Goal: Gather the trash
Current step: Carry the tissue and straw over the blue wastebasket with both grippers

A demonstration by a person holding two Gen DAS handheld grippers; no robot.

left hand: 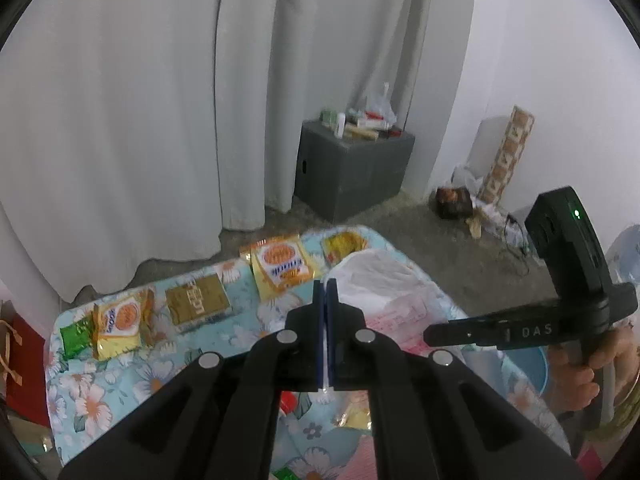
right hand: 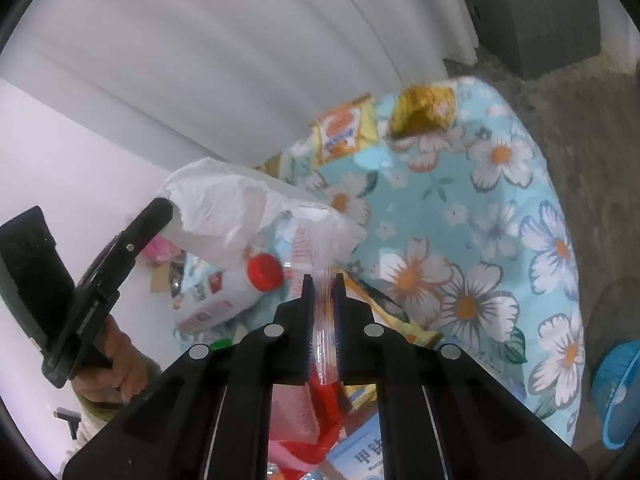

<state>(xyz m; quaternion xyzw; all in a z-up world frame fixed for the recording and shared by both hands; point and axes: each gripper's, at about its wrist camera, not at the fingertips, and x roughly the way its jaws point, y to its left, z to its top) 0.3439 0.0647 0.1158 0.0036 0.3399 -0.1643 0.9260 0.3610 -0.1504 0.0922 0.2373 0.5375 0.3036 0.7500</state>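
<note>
A translucent white plastic bag hangs open over the floral tablecloth. My left gripper is shut on a thin edge of the bag; from the right wrist view it grips the bag's left rim. My right gripper is shut on a bunched strip of the bag's rim, and it shows at the right in the left wrist view. A red-capped white bottle lies inside the bag. Yellow snack wrappers, a gold wrapper and a green one lie along the far edge.
White curtains hang behind the table. A grey box with clutter on top stands on the carpet. A blue basket sits on the floor at the right, and a red paper bag at the left. More packets lie under the grippers.
</note>
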